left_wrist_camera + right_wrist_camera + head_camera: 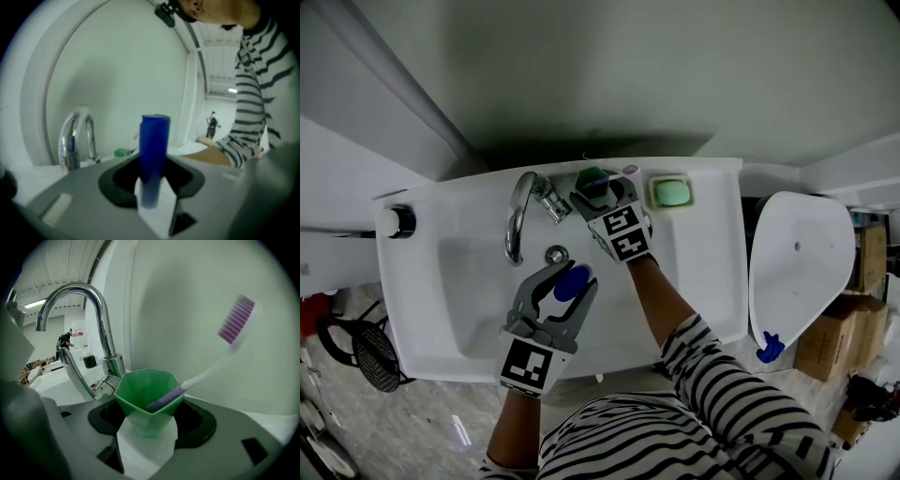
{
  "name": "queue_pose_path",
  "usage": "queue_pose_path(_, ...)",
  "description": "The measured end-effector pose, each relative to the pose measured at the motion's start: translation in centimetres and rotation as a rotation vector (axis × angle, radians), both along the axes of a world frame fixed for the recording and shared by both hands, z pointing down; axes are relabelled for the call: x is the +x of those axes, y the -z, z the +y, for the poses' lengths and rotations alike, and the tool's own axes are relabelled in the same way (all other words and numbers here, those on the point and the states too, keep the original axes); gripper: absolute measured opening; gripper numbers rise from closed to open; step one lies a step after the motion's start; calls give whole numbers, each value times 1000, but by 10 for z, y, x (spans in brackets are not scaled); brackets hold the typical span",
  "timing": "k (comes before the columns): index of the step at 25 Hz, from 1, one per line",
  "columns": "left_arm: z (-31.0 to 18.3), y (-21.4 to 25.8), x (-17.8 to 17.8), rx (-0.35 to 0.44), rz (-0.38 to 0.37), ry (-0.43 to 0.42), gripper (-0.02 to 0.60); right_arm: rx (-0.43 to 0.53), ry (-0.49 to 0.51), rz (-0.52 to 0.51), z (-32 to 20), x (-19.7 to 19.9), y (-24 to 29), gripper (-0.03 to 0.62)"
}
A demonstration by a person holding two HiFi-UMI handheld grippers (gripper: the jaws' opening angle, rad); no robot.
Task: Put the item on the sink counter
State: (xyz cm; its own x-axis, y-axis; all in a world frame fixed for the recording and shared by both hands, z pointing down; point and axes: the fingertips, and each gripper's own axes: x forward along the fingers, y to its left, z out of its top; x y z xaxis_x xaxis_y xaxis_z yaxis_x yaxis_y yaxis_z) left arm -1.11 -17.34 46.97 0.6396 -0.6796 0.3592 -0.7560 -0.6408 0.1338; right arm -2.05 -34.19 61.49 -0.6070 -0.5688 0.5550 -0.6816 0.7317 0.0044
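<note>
Found green faceted plastic cup [147,397] clamped in right claw [598,187] at back of white sink counter [712,281], beside chrome faucet [517,211]. Held upright, presumably to retain purple-bristled toothbrush [211,369]. Found blue plastic cylinder [154,150] gripped in left claw [565,281] over basin, seemingly parked.

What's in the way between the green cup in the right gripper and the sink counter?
Nothing visible. The right gripper holds the cup, toothbrush inside, right at the counter behind the basin. The tap stands on its left and the soap dish on its right, both clear of it.
</note>
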Motion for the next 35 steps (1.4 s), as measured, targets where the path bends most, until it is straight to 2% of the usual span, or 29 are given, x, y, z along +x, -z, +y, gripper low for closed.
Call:
queue_pose_path(9,-4,6,6,20,14,6,158,17,-26,18,0,-2,0,308)
queue_pose_path(19,-8,8,6,17,6,29,158,-18,-43,-8,7,15,1,310)
queue_pose_path(26,-10,7,13,16,-9,36,158,-45,19,-6,22,16,-3,310)
queue_pose_path(31,-9,4,19,-2,-8,51,158,-43,9,-19,28,25,2,308)
queue_pose_path(35,-14,9,29,20,-22,48,158,-29,12,-29,35,40,16,310)
